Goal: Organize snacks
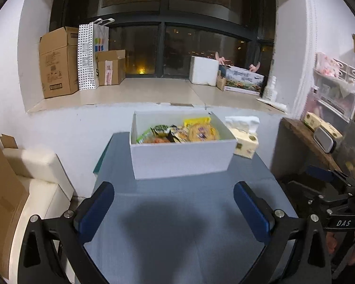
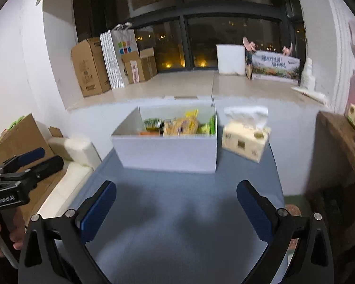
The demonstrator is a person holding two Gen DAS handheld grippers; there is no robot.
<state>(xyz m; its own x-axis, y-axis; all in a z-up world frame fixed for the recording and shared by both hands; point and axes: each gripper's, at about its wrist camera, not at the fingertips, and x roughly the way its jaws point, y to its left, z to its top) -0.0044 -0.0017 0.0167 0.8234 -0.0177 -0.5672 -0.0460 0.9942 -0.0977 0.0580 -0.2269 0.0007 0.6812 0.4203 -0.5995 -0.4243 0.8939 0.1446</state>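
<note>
A white open box [image 1: 182, 158] stands at the far end of the blue-grey table [image 1: 177, 224]. It holds several snack packs: a round yellow pack [image 1: 202, 132], green packs [image 1: 161, 130] and an orange one. The box also shows in the right wrist view [image 2: 168, 152], with the snacks [image 2: 181, 125] inside. My left gripper [image 1: 174, 204] is open and empty, above the table in front of the box. My right gripper [image 2: 176, 204] is open and empty, also short of the box. The right gripper shows at the right edge of the left wrist view [image 1: 329, 189], and the left gripper at the left edge of the right wrist view [image 2: 28, 163].
A tissue pack [image 1: 245, 138] sits just right of the box, also in the right wrist view [image 2: 246, 137]. A wooden shelf [image 1: 307, 139] stands to the right, cream cushions [image 1: 35, 179] to the left. Cardboard boxes [image 1: 58, 62] line the window ledge behind.
</note>
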